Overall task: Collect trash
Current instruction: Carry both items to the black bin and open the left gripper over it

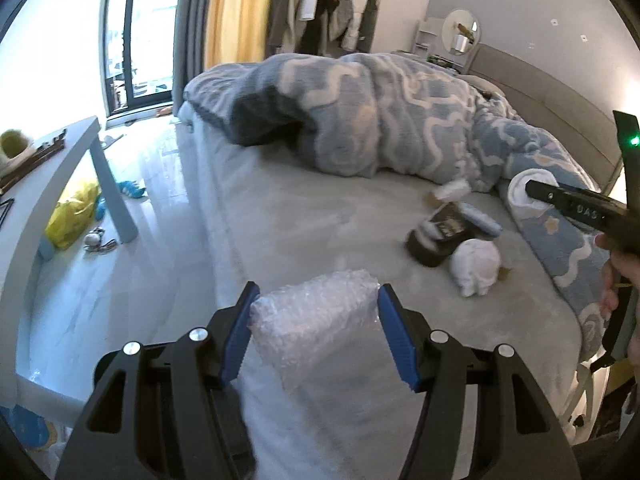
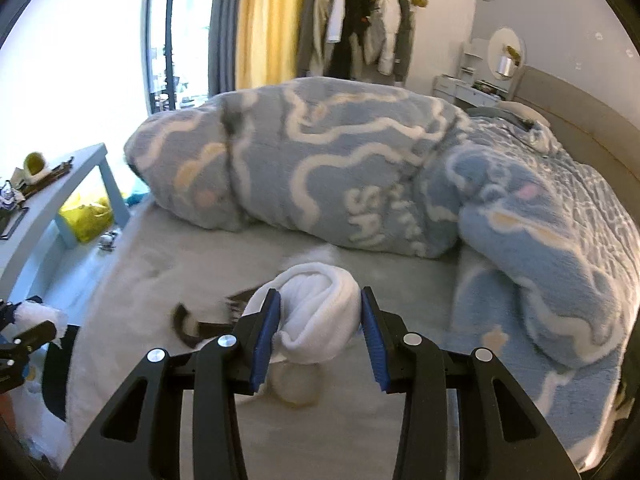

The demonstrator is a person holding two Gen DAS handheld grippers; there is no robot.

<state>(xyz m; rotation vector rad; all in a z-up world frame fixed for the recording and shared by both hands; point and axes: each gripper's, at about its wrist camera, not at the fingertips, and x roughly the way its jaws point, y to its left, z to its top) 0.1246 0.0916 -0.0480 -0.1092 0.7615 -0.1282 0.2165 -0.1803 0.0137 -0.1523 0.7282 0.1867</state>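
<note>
In the left wrist view my left gripper [image 1: 319, 292] is shut on a clear wad of bubble wrap [image 1: 316, 320], held over the near edge of the grey bed [image 1: 320, 216]. My right gripper [image 2: 320, 294] is shut on a rolled white cloth wad [image 2: 316, 320], lifted above the bed. From the left wrist view that wad [image 1: 520, 188] shows at the right gripper's tip, far right. On the sheet lie a crumpled white tissue [image 1: 478, 266], a black item [image 1: 436, 236], a small white pack [image 1: 452, 190] and a pale blue tube [image 1: 482, 222].
A bunched blue-and-white duvet [image 2: 360, 168] covers the far half of the bed. A light table [image 1: 52, 184] stands left of the bed, with a yellow bag [image 1: 74, 212] and small items on the floor under it. Window, curtains and hanging clothes stand behind.
</note>
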